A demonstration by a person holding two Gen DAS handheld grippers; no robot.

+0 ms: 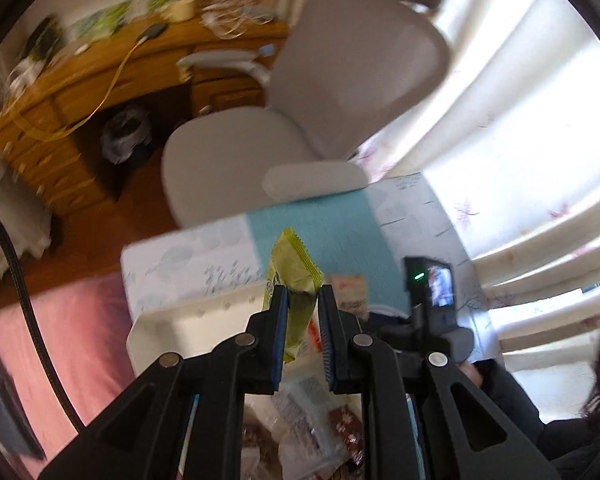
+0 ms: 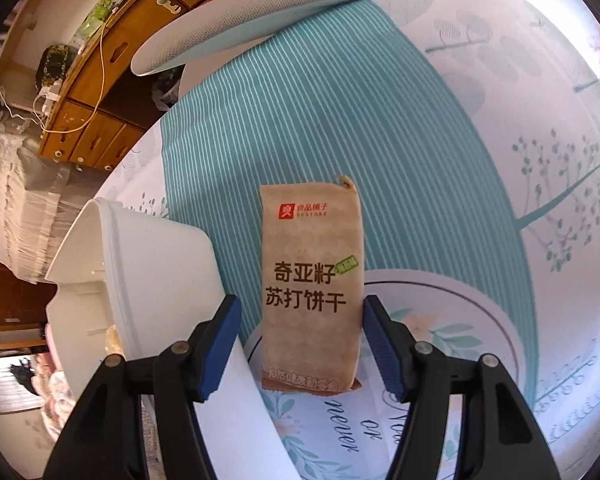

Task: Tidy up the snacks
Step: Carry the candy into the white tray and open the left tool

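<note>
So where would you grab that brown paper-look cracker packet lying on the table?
Across its narrow width, near the middle, coming straight down from above. The brown paper-look cracker packet lies flat on the teal striped tablecloth, long sides already lined up with the right tool's open blue pads, which stand clear either side.

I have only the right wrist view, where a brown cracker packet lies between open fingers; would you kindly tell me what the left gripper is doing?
Observer: The left gripper is shut on a yellow-green packet, whose serrated end sticks up past the fingers.
Operator: What lies beneath it?
Observer: A heap of wrapped snacks.
Operator: Is the person visible?
Observer: Only a dark sleeve, at the lower right.
</note>
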